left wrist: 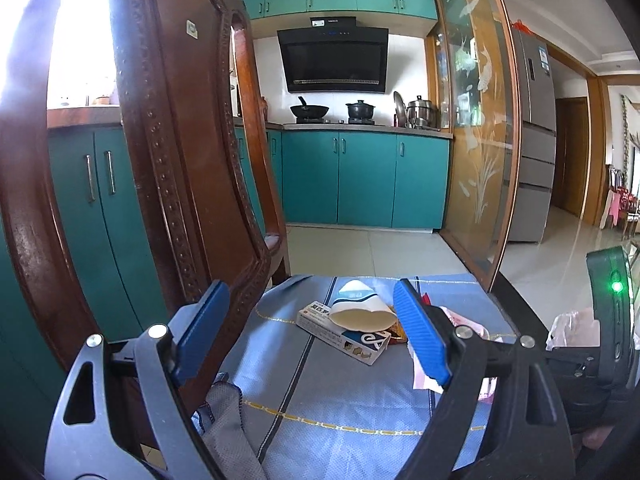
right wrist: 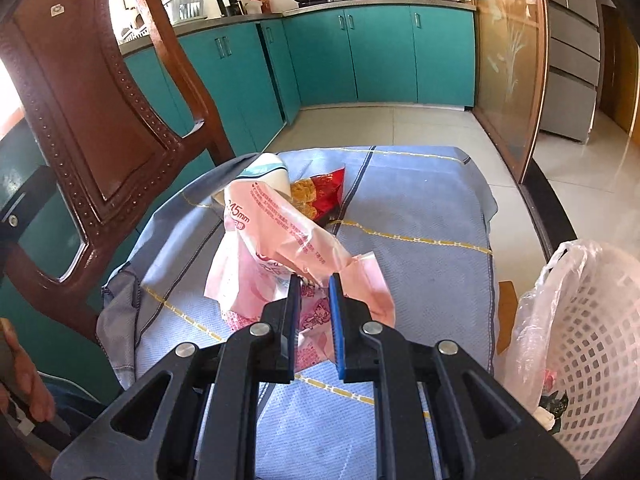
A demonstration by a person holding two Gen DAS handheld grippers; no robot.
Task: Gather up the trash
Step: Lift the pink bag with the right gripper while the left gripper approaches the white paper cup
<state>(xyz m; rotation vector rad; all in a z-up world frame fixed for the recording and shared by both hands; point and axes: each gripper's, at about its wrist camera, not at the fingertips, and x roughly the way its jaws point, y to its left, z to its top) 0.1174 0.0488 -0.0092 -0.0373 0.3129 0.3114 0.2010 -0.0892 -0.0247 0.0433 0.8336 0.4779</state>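
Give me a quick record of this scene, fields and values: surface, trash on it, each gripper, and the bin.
surface: blue cloth
trash: paper cup, box, red wrapper, pink bag
left gripper: open, empty, facing the cup
right gripper: shut on pink bag
bin: white basket with plastic liner, right of the cloth

Left gripper wide open, right gripper clamped

The left gripper [left wrist: 308,328] points slightly downward with its blue pads [left wrist: 422,334] spread far apart and nothing pressed between them. The right gripper [right wrist: 315,300] tilts steeply down, its jaws drawn close together and pinching a pink plastic wrapper [right wrist: 280,240]. A bare hand [right wrist: 24,376] shows at the lower left edge of the right wrist view.
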